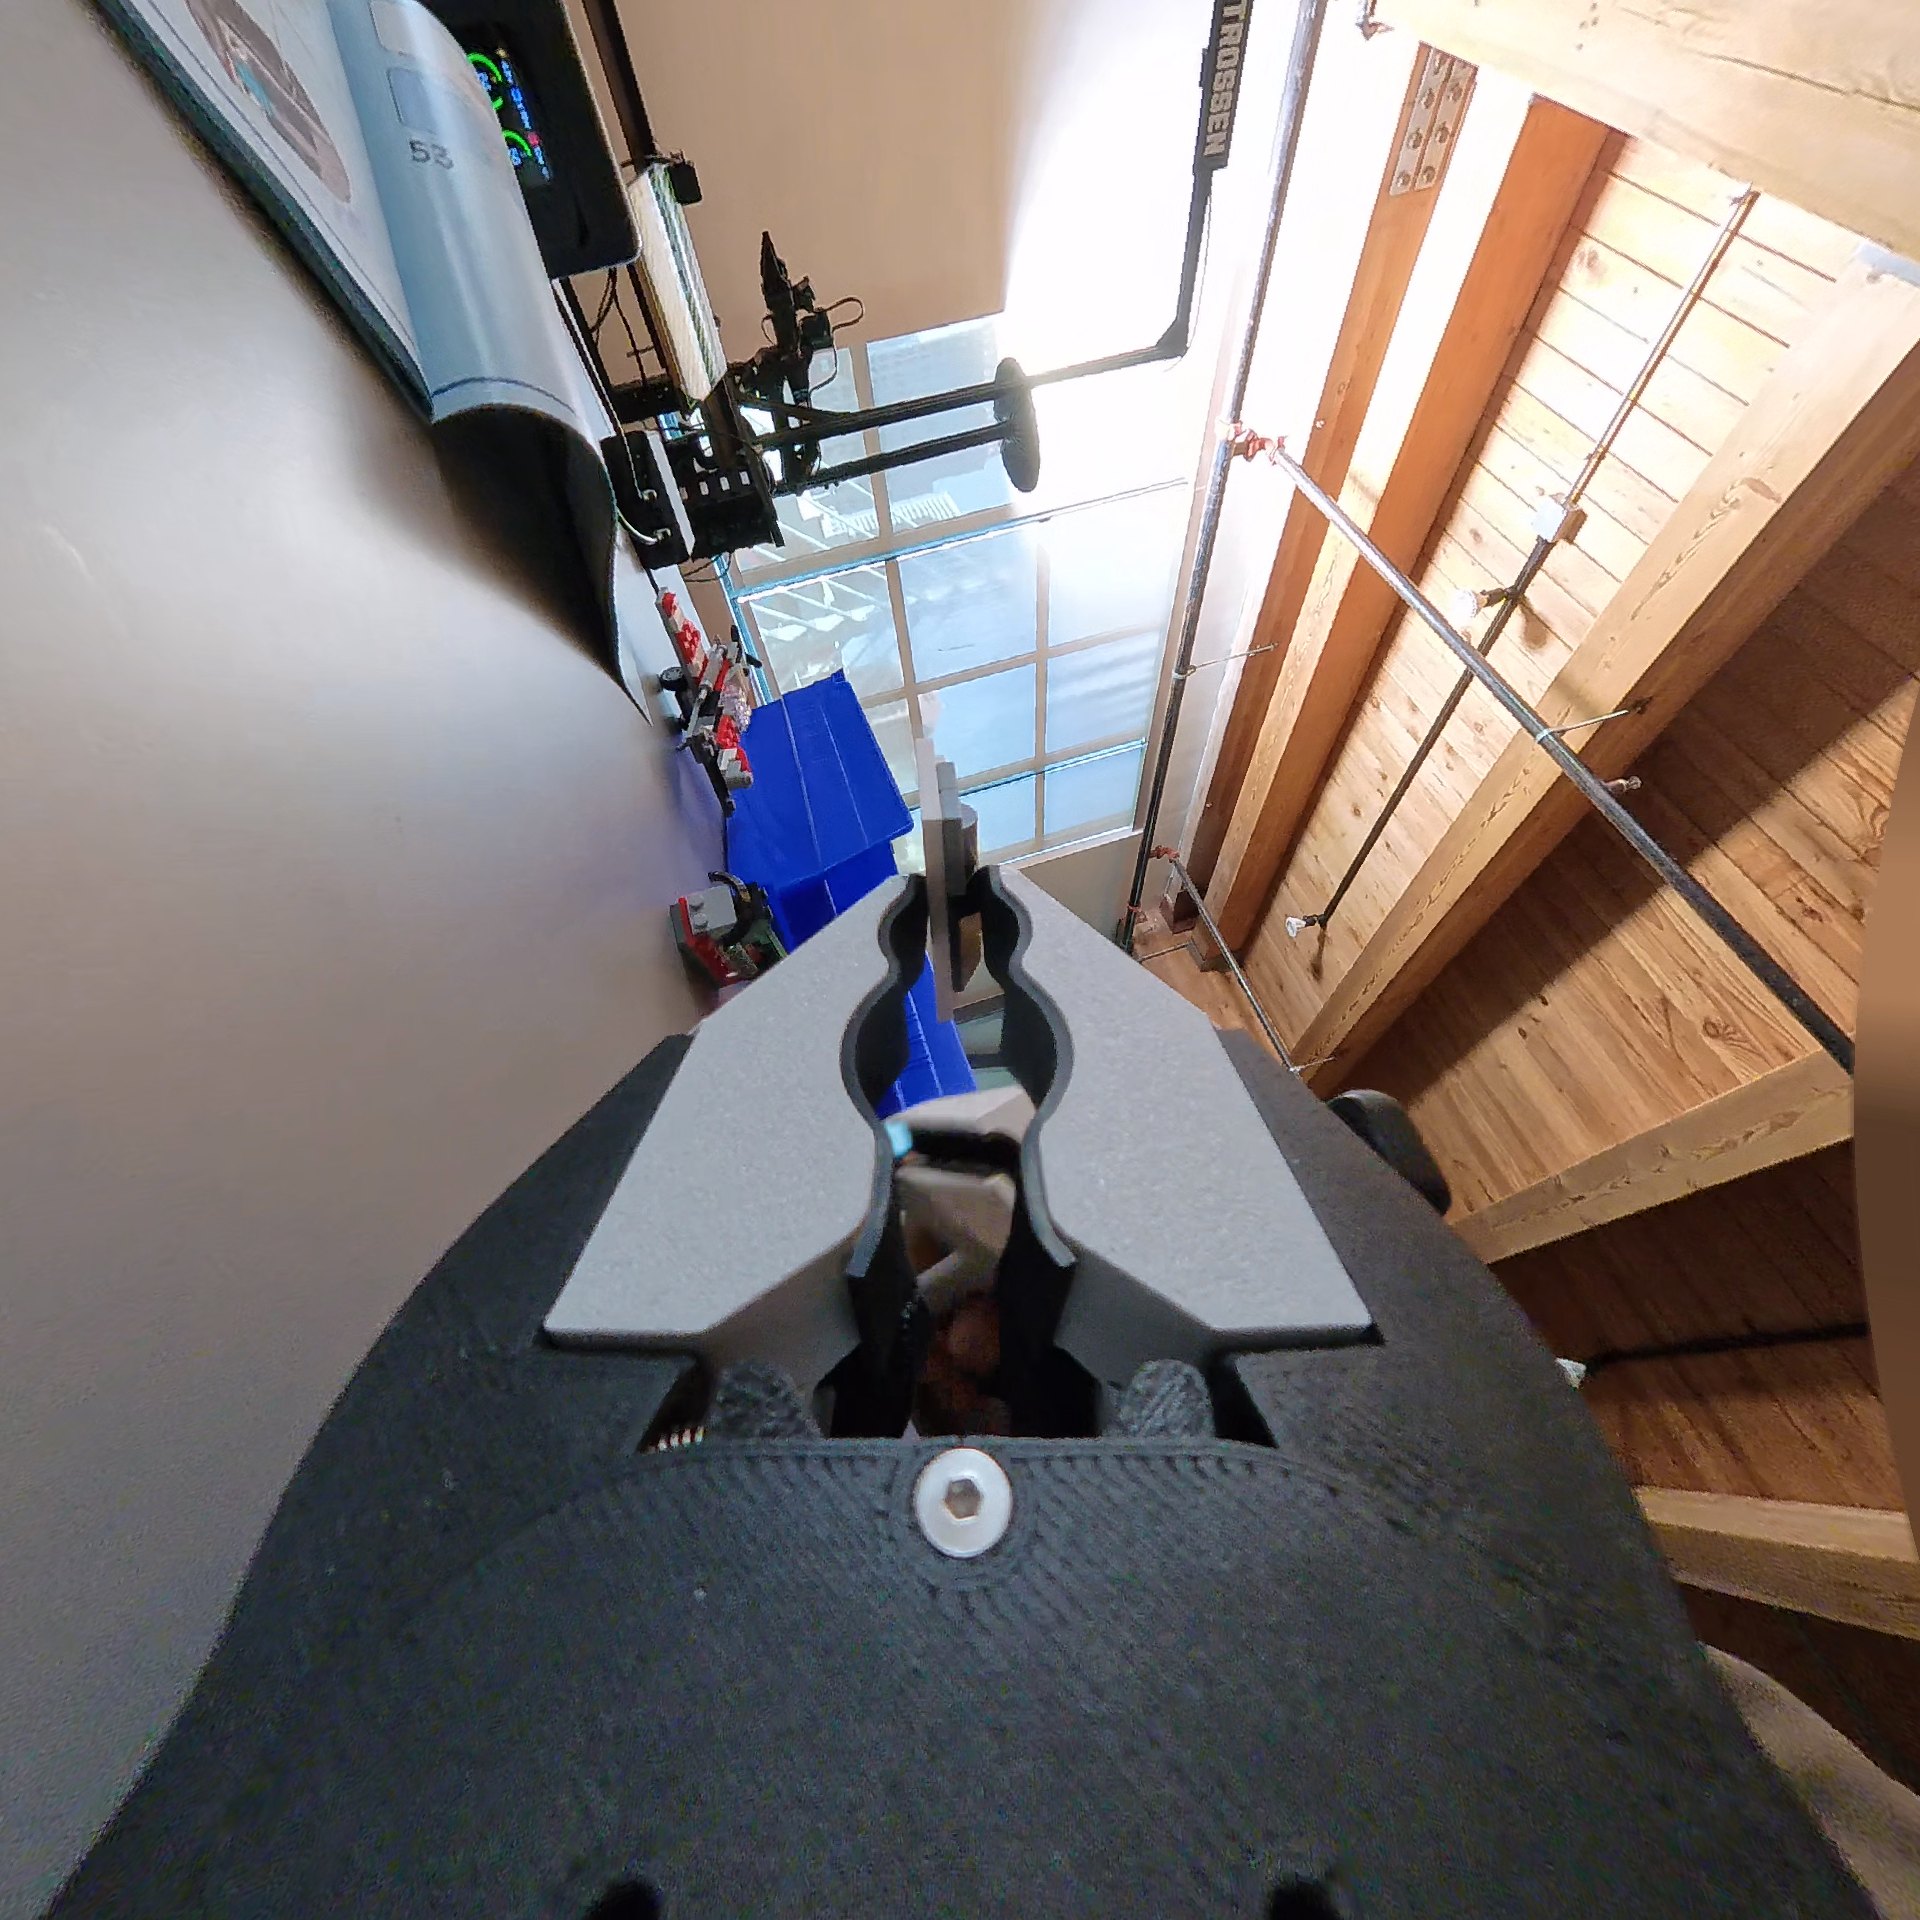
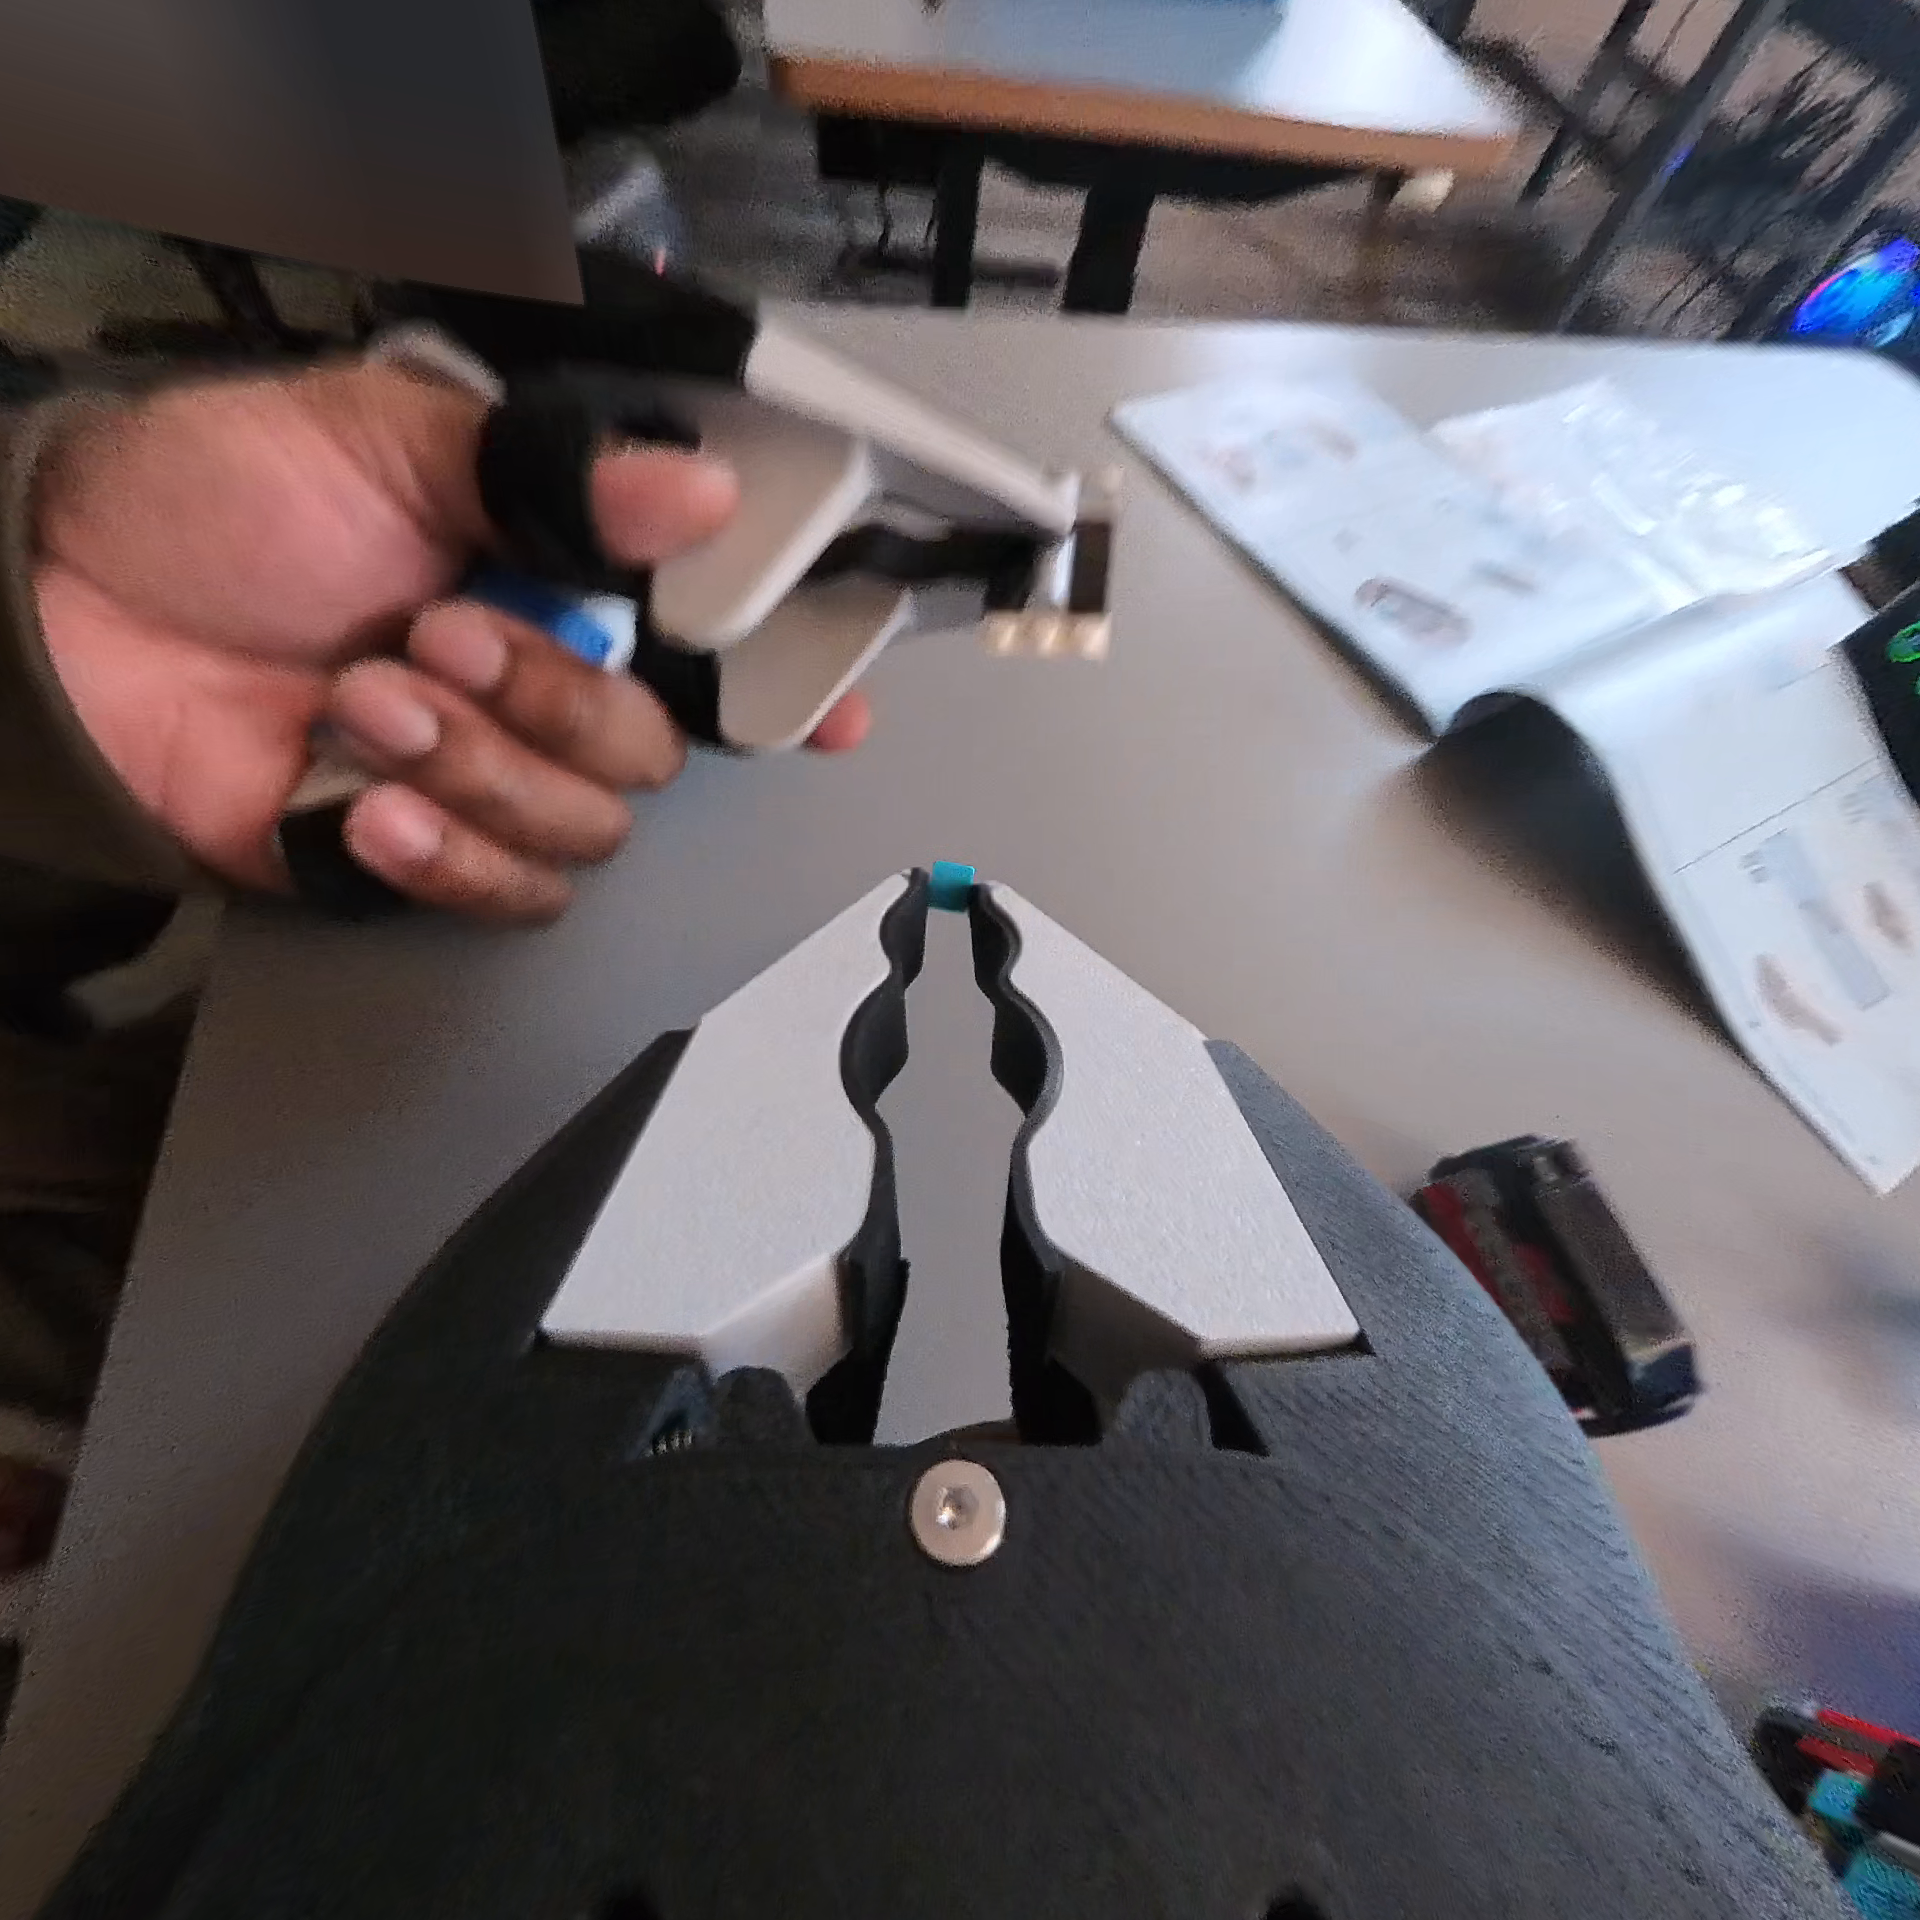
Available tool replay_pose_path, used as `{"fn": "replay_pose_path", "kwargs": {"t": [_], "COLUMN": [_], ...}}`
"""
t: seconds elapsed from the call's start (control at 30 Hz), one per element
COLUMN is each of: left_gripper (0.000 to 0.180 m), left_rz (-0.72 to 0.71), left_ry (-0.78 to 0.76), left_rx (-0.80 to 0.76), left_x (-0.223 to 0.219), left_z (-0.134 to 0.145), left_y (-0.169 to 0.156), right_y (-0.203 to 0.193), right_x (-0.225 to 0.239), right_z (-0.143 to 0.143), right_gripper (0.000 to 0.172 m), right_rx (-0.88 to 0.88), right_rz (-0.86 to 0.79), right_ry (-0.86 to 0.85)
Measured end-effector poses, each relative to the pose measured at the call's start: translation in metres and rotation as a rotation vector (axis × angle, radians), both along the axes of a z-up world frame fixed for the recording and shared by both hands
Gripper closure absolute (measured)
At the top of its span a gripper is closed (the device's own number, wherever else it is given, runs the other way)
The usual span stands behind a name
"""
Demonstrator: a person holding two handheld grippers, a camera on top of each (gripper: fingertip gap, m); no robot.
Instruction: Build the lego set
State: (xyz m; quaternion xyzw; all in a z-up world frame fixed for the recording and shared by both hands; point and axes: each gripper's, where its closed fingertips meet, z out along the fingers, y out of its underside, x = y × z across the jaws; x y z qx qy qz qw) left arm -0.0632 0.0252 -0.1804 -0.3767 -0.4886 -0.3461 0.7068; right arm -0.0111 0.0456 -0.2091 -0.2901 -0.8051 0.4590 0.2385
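Note:
My left gripper is shut on a thin grey and black brick piece that stands on edge between the pads and sticks out past the tips. The same gripper shows in the right wrist view, held by a hand, with that piece at its tips above the grey table. My right gripper is shut on a small teal brick, pinched at the very tips, just above the table.
An open instruction booklet lies at the right of the table. A dark red and black brick assembly sits at the right, another at the bottom right. A blue bin and small brick models stand at the table's far side. Left tips to right tips: about 7 cm.

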Motion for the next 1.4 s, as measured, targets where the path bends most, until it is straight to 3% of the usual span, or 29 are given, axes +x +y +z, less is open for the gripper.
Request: {"fn": "replay_pose_path", "kwargs": {"t": [0.17, 1.4], "left_gripper": [0.170, 0.170], "left_rz": [-0.010, -0.031], "left_ry": [-0.002, 0.001], "left_rx": [-0.012, -0.024], "left_x": [0.006, 0.013], "left_z": [-0.001, -0.002], "left_y": [0.006, 0.011], "right_y": [-0.005, -0.009], "right_x": [-0.014, -0.025], "right_z": [0.035, 0.023], "right_gripper": [0.163, 0.162], "right_rx": [-0.099, 0.005], "right_rz": [-0.069, -0.112], "right_ry": [0.088, 0.114]}}
